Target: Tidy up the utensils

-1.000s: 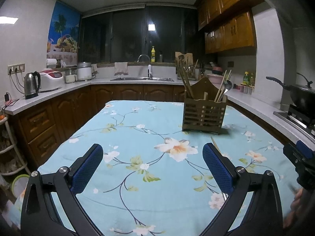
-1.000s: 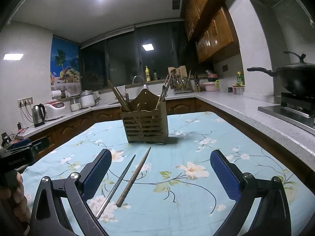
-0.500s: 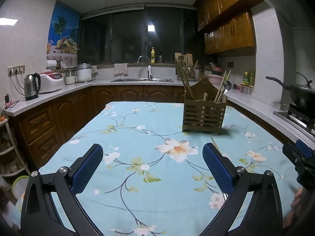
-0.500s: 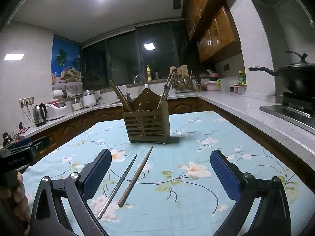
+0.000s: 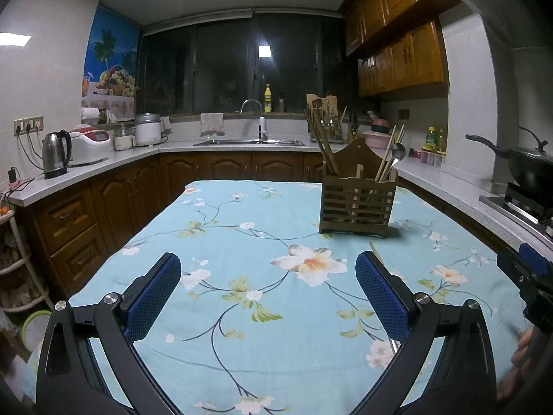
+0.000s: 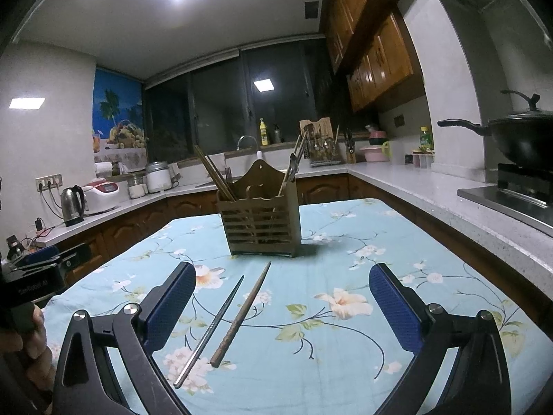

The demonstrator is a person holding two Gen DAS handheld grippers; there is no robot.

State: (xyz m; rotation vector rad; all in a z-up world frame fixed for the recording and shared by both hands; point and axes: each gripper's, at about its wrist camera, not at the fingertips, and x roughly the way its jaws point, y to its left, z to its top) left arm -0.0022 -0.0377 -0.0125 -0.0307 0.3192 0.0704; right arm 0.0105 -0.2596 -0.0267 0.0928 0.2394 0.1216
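A slatted wooden utensil holder (image 6: 261, 223) (image 5: 357, 207) stands upright on the floral tablecloth, with chopsticks and a spoon sticking out of it. Two loose chopsticks lie in front of it: a metal one (image 6: 211, 328) and a brown wooden one (image 6: 242, 313), side by side between the right fingers, nearer the left one. My right gripper (image 6: 281, 302) hangs open above them, holding nothing. My left gripper (image 5: 268, 295) is open over bare cloth, left of the holder. A chopstick tip (image 5: 375, 250) peeks out behind its right finger.
The table (image 5: 242, 235) wears a light blue flowered cloth. Counters wrap around it: kettle (image 5: 55, 154) and rice cooker at left, sink (image 5: 249, 142) at the back, a black wok (image 6: 522, 136) on the stove at right. A hand shows at each view's edge.
The right gripper has edged slightly forward toward the holder and the two chopsticks. The left gripper has barely moved. Both stay open.
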